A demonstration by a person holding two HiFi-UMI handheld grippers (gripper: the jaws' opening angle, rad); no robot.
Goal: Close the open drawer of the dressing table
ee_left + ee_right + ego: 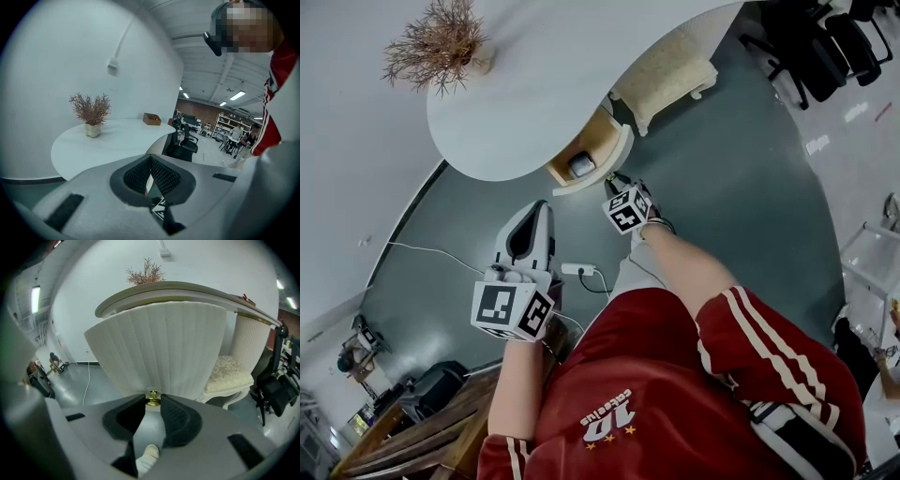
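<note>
The white dressing table [534, 103] has its curved drawer [602, 131] pulled out, with a grey object [581, 165] inside. In the right gripper view the drawer's fluted white front [164, 348] fills the middle, and its gold knob [152, 398] sits at the bottom of it. My right gripper [617, 180] [152, 401] is at the drawer front, its fingertips closed around that knob. My left gripper [539, 208] [150, 159] hangs in the air left of the drawer, shut with nothing in it, pointing over the table top [117, 140].
A dried plant in a vase [441, 42] and a small brown box [152, 119] stand on the table. A cushioned stool [666, 75] stands right of the drawer. A power strip with cable [579, 270] lies on the floor. Office chairs [806, 47] stand further right.
</note>
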